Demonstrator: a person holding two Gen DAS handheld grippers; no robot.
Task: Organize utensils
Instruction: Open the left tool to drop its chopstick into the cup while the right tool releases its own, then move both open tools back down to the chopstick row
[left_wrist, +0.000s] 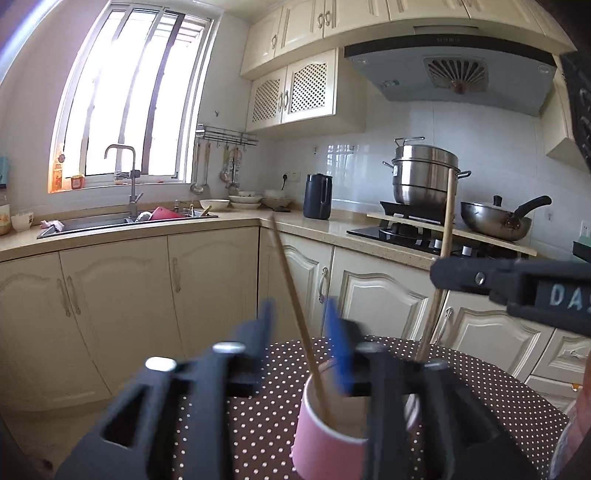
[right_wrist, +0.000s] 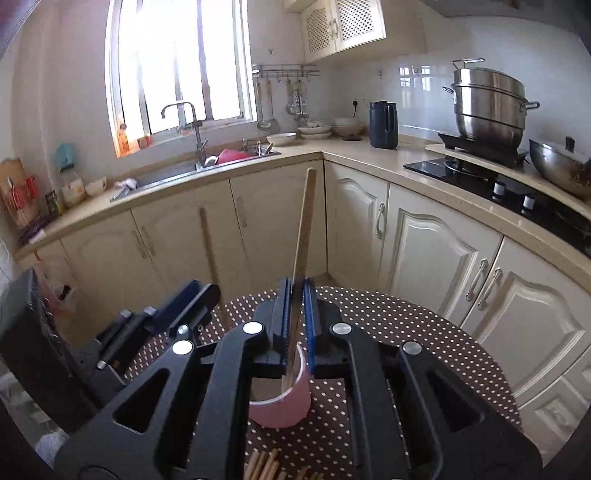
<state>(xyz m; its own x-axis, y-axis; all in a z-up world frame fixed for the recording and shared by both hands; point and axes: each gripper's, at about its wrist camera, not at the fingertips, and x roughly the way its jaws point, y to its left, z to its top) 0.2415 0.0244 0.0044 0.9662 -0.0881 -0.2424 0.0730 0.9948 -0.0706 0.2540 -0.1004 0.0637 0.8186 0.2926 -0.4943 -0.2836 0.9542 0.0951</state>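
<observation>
A pink paper cup (left_wrist: 325, 439) stands on the brown polka-dot table (left_wrist: 258, 406); it also shows in the right wrist view (right_wrist: 284, 406). One wooden chopstick (left_wrist: 295, 302) leans in the cup, free between the fingers of my open left gripper (left_wrist: 301, 325). My right gripper (right_wrist: 297, 295) is shut on a second wooden chopstick (right_wrist: 304, 229), its lower end inside the cup. The right gripper shows from the side in the left wrist view (left_wrist: 439, 273), holding that chopstick (left_wrist: 448, 214). The left gripper appears at the left in the right wrist view (right_wrist: 199, 295).
Several more chopsticks (right_wrist: 266, 467) lie on the table at the near edge. Cream cabinets (right_wrist: 424, 251) and the counter surround the table, with a sink (left_wrist: 122, 219), kettle (left_wrist: 317, 195), steamer pot (left_wrist: 424, 177) and wok (left_wrist: 495, 218).
</observation>
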